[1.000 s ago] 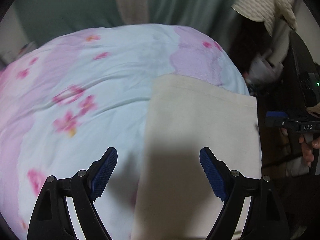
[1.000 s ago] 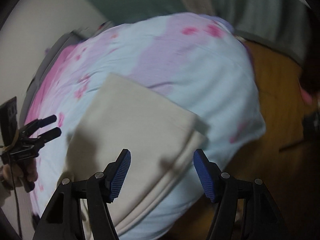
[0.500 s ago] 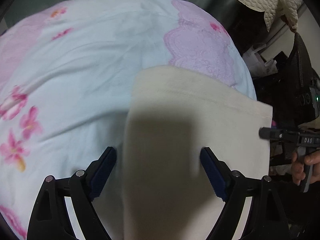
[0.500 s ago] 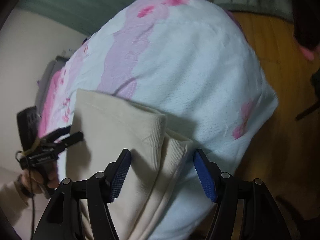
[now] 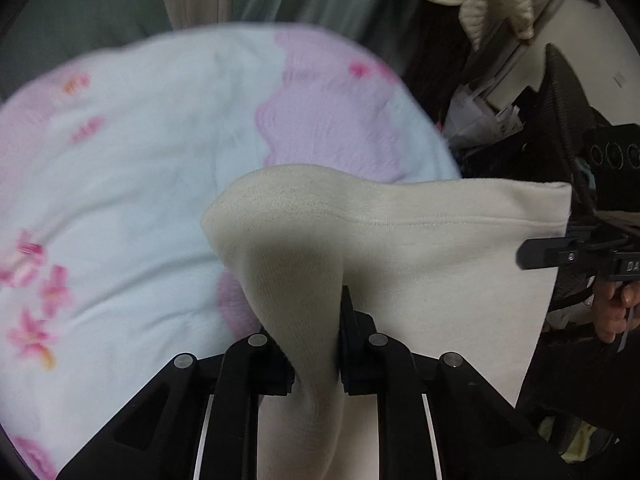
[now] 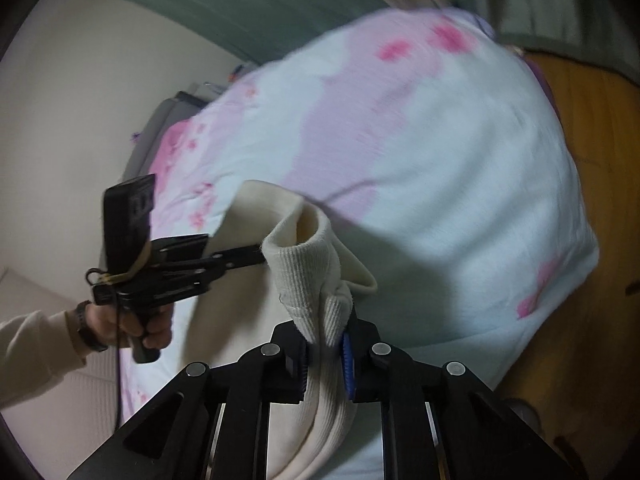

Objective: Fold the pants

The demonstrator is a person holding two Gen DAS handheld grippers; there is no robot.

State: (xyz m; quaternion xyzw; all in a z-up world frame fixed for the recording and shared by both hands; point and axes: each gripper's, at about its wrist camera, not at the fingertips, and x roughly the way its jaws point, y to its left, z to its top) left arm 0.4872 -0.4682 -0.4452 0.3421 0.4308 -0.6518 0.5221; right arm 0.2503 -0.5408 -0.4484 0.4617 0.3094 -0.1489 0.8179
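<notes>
Where floral blanket (image 5: 132,184) spreads beneath, both grippers, left gripper (image 5: 316,344) and right gripper (image 6: 325,350), clamped on cream pants (image 5: 420,264).

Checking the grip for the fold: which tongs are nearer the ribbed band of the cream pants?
Right. The right tongs are shut on the ribbed band itself; the left tongs pinch plain knit of the cream pants, off to its left.
</notes>
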